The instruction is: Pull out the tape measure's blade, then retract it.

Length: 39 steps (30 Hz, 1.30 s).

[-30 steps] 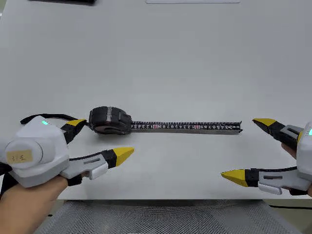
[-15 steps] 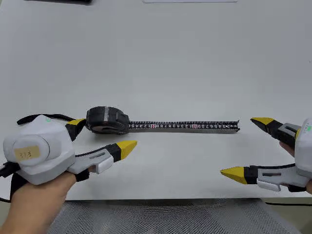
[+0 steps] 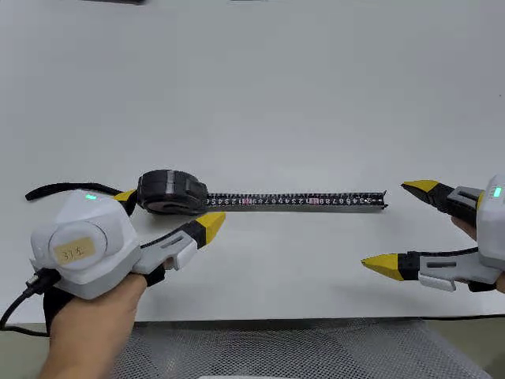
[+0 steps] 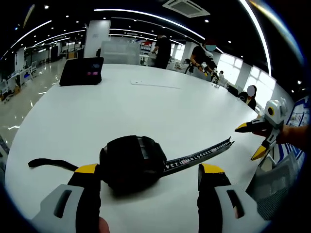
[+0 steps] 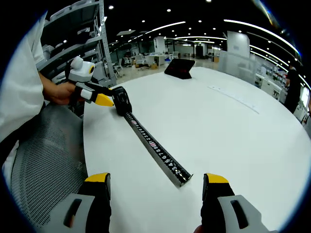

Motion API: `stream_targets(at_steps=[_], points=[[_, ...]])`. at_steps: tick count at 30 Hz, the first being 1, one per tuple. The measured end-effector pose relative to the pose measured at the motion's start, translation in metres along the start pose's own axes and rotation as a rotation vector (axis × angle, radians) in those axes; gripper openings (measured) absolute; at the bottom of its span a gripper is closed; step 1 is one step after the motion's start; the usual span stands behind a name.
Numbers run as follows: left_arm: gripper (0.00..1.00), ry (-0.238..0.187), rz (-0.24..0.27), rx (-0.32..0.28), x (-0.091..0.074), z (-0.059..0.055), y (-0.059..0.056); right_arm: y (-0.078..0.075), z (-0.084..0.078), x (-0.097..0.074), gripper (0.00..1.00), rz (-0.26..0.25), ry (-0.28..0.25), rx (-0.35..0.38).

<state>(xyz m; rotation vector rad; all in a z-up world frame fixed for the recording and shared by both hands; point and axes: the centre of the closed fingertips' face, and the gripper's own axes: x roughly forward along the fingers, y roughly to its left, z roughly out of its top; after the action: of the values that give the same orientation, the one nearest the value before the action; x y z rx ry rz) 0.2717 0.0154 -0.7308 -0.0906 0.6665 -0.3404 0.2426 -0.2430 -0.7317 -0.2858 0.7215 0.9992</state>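
Tape measure [image 3: 172, 193] lies on the white table [image 3: 276, 95], its blade [image 3: 296, 200] drawn out flat to the right, the left gripper [image 3: 169, 209] spread astride the black case [image 4: 133, 160], the right gripper [image 3: 398, 225] likewise spread, near the blade's tip without touching it.

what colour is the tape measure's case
Black; the round tape measure case shows best in the left gripper view.

Left gripper [image 3: 169, 210] has fingers spread wide, tips pointing right, held from below by the left hand [image 3: 83, 328]. Right gripper [image 3: 386, 225] has fingers wide apart too, pointing left, holding nothing.
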Motion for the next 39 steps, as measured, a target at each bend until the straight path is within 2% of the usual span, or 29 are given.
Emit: stream_targets(at_steps=[3,8,21,25,29,33,39], points=[[0.78,-0.008,0.02,-0.018,0.003,0.001,0.004,-0.004,-0.001,0.002,0.74,0.007,0.013,-0.019],[0.71,-0.02,0.044,-0.045,0.008,0.002,0.012,-0.009,0.001,0.005,0.71,0.013,0.017,-0.04],[0.66,-0.036,0.084,-0.125,0.014,0.004,0.019,-0.019,-0.002,0.015,0.62,0.032,0.039,-0.081],[0.65,-0.029,0.098,-0.121,0.016,0.002,0.021,-0.022,-0.004,0.016,0.6,0.042,0.048,-0.093],[0.63,-0.035,0.108,-0.149,0.017,0.003,0.023,-0.023,-0.004,0.017,0.57,0.048,0.051,-0.107],[0.6,-0.031,0.118,-0.141,0.017,0.001,0.025,-0.024,-0.006,0.018,0.55,0.054,0.061,-0.118],[0.6,-0.032,0.119,-0.152,0.018,0.001,0.025,-0.026,-0.009,0.018,0.54,0.057,0.072,-0.127]])
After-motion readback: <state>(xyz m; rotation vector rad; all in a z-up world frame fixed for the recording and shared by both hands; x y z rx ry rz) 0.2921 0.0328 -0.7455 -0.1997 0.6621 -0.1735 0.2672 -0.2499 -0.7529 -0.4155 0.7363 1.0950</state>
